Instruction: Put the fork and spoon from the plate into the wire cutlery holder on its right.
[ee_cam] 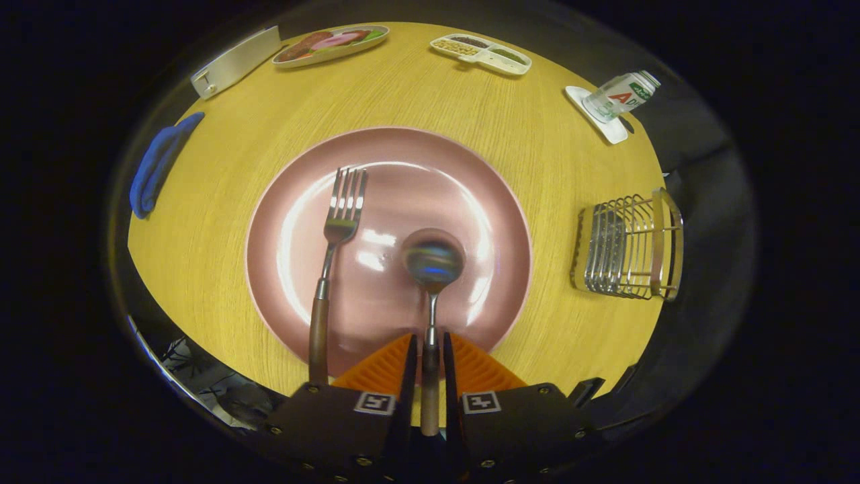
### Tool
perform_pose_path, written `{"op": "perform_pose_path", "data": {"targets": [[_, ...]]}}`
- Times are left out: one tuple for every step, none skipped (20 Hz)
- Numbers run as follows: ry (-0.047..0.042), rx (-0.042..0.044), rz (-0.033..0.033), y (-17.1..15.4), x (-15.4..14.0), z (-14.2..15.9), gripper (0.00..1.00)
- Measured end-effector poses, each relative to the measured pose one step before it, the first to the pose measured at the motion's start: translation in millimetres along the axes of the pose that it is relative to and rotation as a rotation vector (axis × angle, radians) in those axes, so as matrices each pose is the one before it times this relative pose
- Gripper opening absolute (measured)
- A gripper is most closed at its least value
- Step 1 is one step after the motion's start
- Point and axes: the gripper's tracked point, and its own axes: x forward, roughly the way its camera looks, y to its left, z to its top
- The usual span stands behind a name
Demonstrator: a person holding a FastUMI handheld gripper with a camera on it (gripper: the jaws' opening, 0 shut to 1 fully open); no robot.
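A: Quick one. What is the gripper doing?

B: My 2 fingers are sitting nearly closed, 1 on each side of the spoon handle, with only a thin slit between them. The wooden handle is running straight down that slit. They're looking pressed onto it, so I'm calling it gripped.

A: Spoon relative to the plate?

B: Bowl is hanging over the plate's right half, a bit blurred, casting a round shadow on the pink glaze. Handle is crossing the plate's near rim into my fingers. Can't tell if the bowl is touching the plate.

A: Fork?

B: Lying on the plate's left half, tines pointing to the plate's far side, wooden handle sticking out past the plate's near rim, just left of my left finger. Not touching the spoon.

A: Holder?

B: Wire cutlery holder is standing on the wooden table to the right of the plate, apart from its rim. Nothing visible inside it.

A: Anything else around the plate?

B: Blue cloth well off to the plate's left. Beyond the plate: a white flat box, an oval dish of toy food, a divided white tray. Far right of the plate, a bottle lying tilted on a small white saucer.
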Motion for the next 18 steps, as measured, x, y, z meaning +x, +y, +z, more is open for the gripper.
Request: {"op": "perform_pose_path", "data": {"targets": [[0.02125, -0.00724, -0.00682, -0.6, 0.9, -4.26, 0.17], [0.00526, -0.00466, 0.00108, 3.18, 2.78, 0.97, 0.17], [-0.01178, -0.00777, 0.02611, 2.99, -1.56, 3.52, 0.17], [0.00768, 0.00637, 0.01626, 5.08, -0.26, -1.25, 0.08], [0.00496, 0.0089, -0.003, 0.84, -1.61, -0.21, 0.08], [-0.00263, 0.00747, 0.00107, -0.08, 0.18, 0.44, 0.08], [-0.00569, 0.00434, 0.00144, 0.15, -1.36, 2.1, 0.08], [-0.00721, 0.00395, -0.00348, -0.74, -4.04, 1.95, 0.08], [-0.00566, 0.00611, -0.00579, -1.96, -3.58, 2.69, 0.08], [-0.0097, 0.00576, -0.00584, -1.73, -4.1, 3.46, 0.08], [-0.00962, 0.00463, -0.00875, -2.95, -5.01, 4.17, 0.08], [-0.00773, 0.0023, -0.00969, -2.5, -4.49, 3.2, 0.08], [-0.00674, 0.00253, -0.01232, -3.25, -5.03, 3.84, 0.08], [-0.00667, 0.00262, -0.00796, -2.03, -3.9, 3.18, 0.08], [-0.00328, 0.00329, -0.00641, -1.5, -3.71, 2.78, 0.08], [0.00028, 0.00183, -0.00902, -1.87, -2.88, 0.92, 0.08], [-0.00069, 0.00151, -0.01004, -1.83, -3.34, 0.1, 0.08], [-0.0012, 0.0049, -0.00791, -0.7, -2.38, 0.74, 0.08]]}}
